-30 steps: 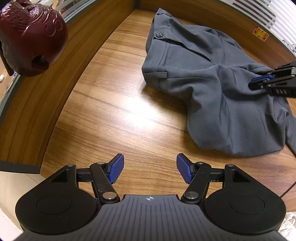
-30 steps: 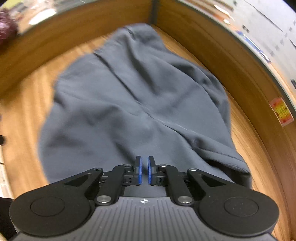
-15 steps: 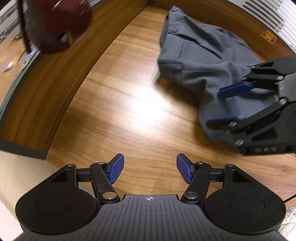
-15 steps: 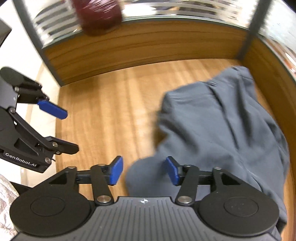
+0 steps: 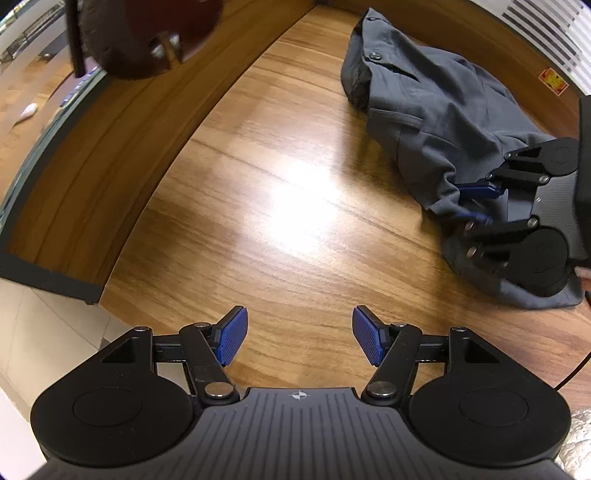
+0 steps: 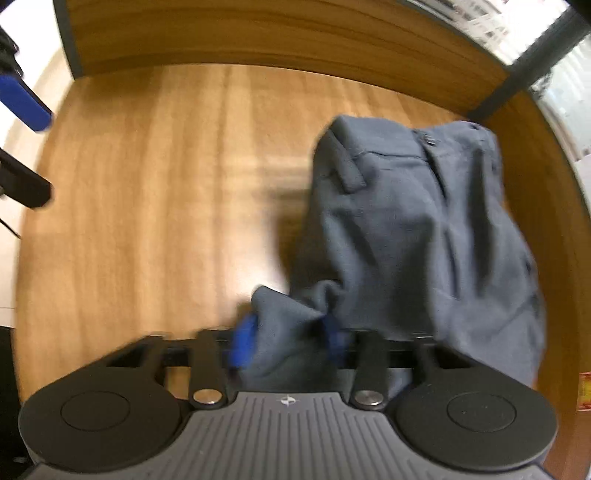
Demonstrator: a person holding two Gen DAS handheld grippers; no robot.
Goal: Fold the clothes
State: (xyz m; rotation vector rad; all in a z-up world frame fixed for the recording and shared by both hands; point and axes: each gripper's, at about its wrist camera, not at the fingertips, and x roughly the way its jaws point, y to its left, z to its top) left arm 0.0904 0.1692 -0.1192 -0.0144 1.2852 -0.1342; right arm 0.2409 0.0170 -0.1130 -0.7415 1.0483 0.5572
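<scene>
Grey trousers [image 5: 436,110] lie crumpled on the wooden table [image 5: 258,206] at the far right, waistband and button toward the back corner. My right gripper [image 5: 474,203] sits at their near edge, its blue fingers closed around a bunched fold of the cloth. In the right wrist view that fold [image 6: 291,325] fills the gap between the blurred pads of the right gripper [image 6: 288,343], and the trousers [image 6: 413,229] spread away behind it. My left gripper [image 5: 299,339] hovers open over bare wood near the front edge, well left of the trousers, holding nothing.
A dark red ornament [image 5: 147,33] stands on the raised wooden ledge [image 5: 122,147] at the upper left. The ledge wraps the table's back and sides. The table's left end drops to pale floor [image 5: 40,332]. A red-yellow sticker [image 5: 553,79] marks the right wall.
My right gripper opened, swung to the trousers' near edge and closed on a fold there, bunching the cloth. The left gripper stayed open while its view turned slightly.
</scene>
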